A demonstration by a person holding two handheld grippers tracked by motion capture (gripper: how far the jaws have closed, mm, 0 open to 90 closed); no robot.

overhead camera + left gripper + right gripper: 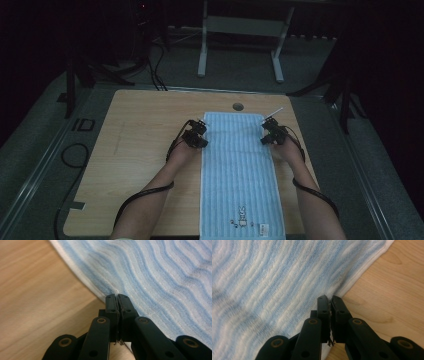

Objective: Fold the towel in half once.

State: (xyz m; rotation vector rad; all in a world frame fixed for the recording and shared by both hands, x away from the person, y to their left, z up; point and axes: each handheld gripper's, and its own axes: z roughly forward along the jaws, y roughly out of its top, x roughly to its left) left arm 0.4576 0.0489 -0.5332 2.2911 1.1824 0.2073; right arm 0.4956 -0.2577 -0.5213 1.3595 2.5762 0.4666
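A long blue-and-white striped towel (pixel 240 170) lies flat down the middle of the wooden table (pixel 145 130), with a small rabbit print near its front end. My left gripper (pixel 203 141) sits at the towel's left edge near the far end. In the left gripper view the left gripper (pixel 117 296) is shut on the white hem of the towel (pixel 155 277), and the cloth puckers at the tips. My right gripper (pixel 263 141) sits at the opposite edge. In the right gripper view the right gripper (pixel 329 298) is shut on the hem of the towel (pixel 274 277).
A round cable hole (pixel 238 106) lies just beyond the towel's far end, with a thin white stick (pixel 275 111) beside the far right corner. Cables (pixel 75 150) trail on the floor at left. A grey desk frame (pixel 240 30) stands behind the table.
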